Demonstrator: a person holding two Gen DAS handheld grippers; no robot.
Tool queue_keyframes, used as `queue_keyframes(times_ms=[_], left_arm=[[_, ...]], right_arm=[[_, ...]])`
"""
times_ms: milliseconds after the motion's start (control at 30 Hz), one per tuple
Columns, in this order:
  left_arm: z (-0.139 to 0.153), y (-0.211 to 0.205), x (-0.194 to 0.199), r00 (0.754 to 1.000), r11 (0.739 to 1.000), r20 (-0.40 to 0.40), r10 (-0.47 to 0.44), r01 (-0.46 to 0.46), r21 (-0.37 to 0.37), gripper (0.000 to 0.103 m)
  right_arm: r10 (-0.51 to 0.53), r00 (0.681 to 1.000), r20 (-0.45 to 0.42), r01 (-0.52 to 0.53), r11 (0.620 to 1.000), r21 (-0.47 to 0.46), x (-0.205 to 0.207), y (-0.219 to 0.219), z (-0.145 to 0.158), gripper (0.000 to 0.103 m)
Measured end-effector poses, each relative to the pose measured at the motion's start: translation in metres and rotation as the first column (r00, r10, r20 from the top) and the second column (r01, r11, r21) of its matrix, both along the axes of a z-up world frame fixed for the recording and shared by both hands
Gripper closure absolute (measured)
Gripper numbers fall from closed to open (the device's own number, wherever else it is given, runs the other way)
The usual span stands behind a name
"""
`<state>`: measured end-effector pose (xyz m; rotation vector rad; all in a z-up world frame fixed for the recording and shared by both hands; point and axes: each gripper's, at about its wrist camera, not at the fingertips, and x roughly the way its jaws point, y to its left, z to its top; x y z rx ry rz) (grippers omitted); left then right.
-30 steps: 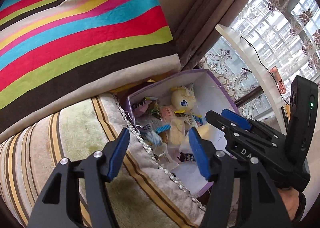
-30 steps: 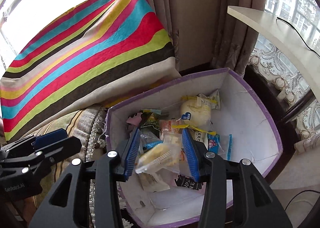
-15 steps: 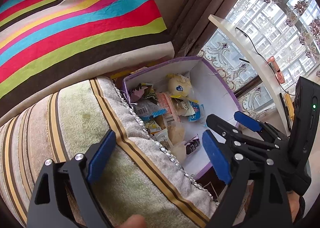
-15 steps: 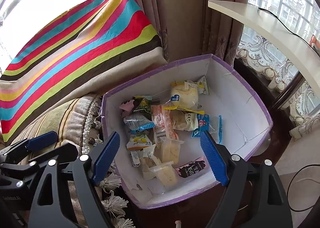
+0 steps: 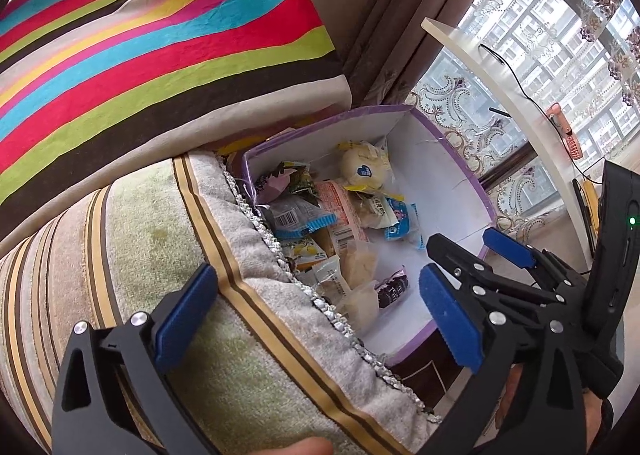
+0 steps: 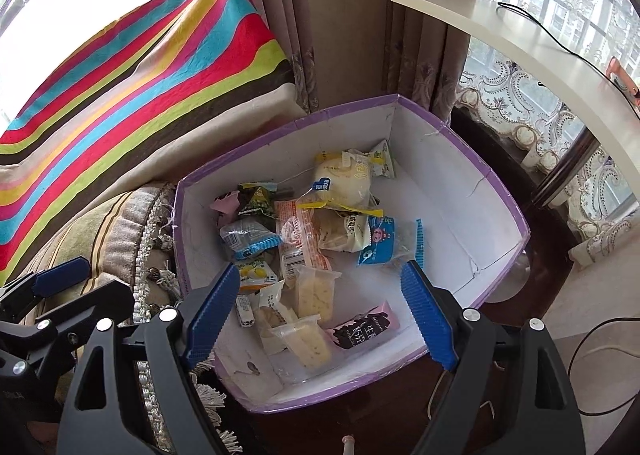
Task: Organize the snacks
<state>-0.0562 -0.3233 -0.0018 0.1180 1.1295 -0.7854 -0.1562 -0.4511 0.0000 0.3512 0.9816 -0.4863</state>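
Observation:
A white box with a purple rim stands beside the sofa and holds several wrapped snacks. Among them are a round yellow bun, a blue packet, a clear pack of yellow cake and a black-and-pink packet. My right gripper hangs open above the near end of the box with nothing between its fingers. My left gripper hovers over the sofa cushion's fringed edge, its jaws opening wide and empty. The box and bun lie beyond it.
A striped cloth covers the sofa back, over a green-and-tan cushion with a braided fringe. Brown curtains hang behind the box. A white shelf with a cable juts out on the right. A fingertip shows at the bottom edge.
My right gripper opened and let go of the clear yellow snack pack, which now lies in the box. My left jaws spread wider. Both grippers drew back a little.

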Motion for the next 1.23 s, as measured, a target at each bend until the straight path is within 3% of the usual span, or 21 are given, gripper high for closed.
queue_keyframes(times_ms=[1233], left_arm=[[-0.0041,-0.0111,-0.0004,0.999,0.998,0.031,0.02,-0.021,0.06,0.002]], right_arm=[[-0.005,1.0,-0.009,0.005,1.0,0.012,-0.001,-0.0025,-0.0075,0.023]])
